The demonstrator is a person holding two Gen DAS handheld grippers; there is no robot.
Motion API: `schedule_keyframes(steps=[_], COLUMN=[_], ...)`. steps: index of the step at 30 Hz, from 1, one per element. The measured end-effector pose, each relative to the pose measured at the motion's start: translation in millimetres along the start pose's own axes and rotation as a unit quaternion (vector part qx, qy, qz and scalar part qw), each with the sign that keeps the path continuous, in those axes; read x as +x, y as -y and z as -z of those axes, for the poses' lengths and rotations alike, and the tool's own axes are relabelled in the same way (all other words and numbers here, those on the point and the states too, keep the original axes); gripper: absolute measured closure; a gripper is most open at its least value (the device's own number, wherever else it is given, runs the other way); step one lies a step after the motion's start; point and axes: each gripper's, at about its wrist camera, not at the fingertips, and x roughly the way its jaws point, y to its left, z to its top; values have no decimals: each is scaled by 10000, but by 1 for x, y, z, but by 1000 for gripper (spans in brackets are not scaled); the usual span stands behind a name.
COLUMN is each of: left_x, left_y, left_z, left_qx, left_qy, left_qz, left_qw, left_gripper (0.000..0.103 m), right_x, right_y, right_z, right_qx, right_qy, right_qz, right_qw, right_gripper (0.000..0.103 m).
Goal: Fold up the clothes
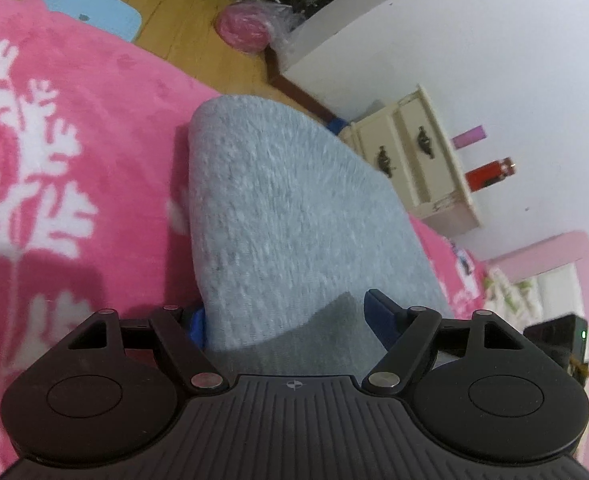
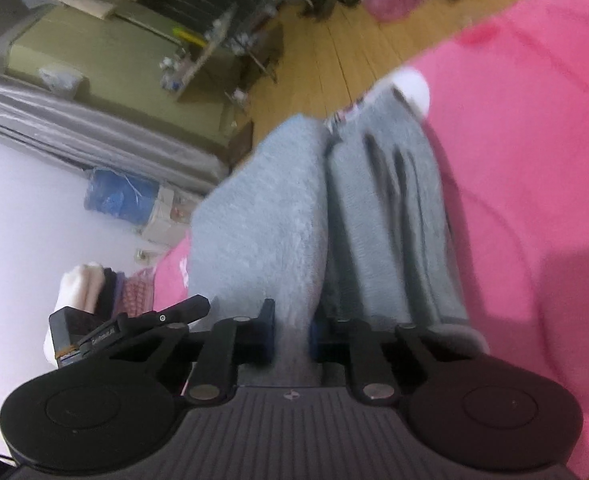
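The grey garment (image 1: 294, 216) lies on a pink blanket (image 1: 74, 128) w/ a white branch pattern; the blanket covers the surface under both units. In the left wrist view the garment runs as one broad fleecy band from the frame bottom up toward the floor edge, its far end rounded. The left hand-held gripper (image 1: 284, 320) has its jaws set wide apart; the band passes between them, w/ a blue pad at the left edge of the cloth and the right blue pad (image 1: 382, 316) on top of the cloth. Whether the pads press on the fabric cannot be told, approx. wide is all that shows. In the right wrist view the same garment (image 2: 278, 208) shows two parts: a fluffy light fold at left and a darker, creased part at right, w/ a white cuff-like end at its far tip. The right hand-held gripper (image 2: 292, 330) has its jaws narrow, pinched onto the near end of the fluffy fold; cloth fills the gap between the blue pads. This view is motion-blurred. Background items, left view: wood floor (image 1: 198, 40), blue mat (image 1: 94, 8), pink bundle in clear plastic (image 1: 246, 26), cream drawer unit (image 1: 414, 152), red bottle (image 1: 490, 172). Right view: grey curtain (image 2: 74, 128) and blue bag (image 2: 118, 196) by the wall.
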Motion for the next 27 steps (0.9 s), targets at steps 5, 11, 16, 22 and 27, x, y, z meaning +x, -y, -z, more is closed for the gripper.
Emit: schedule_keyframes(steps=[5,11,16,22,27], left_x=[6,10,12,15,16], left_y=[12,10,14,15,17], left_z=[2,4,9,19,21], left_qx=[303,207,437,814,944], left_qy=[-63,-106,-245,-442,-444], left_qz=[-189,-294,-384,-482,-551], left_qw=[9993,9993,9980,9945,9930], left_gripper=[27,27,27,26,26], right_x=[-29,-36,-33,-27,-31], right_y=[-2,9,13,58,62], right_z=[13,22,24,36,30], right_qx=[-418,-132,-142,594,845], right_qy=[408,540,482,327,340], right_qz=[366,260,233,-10,-77], right_qw=[9976,9981,9985,9977,9958], right_gripper=[88,88,88,88,75])
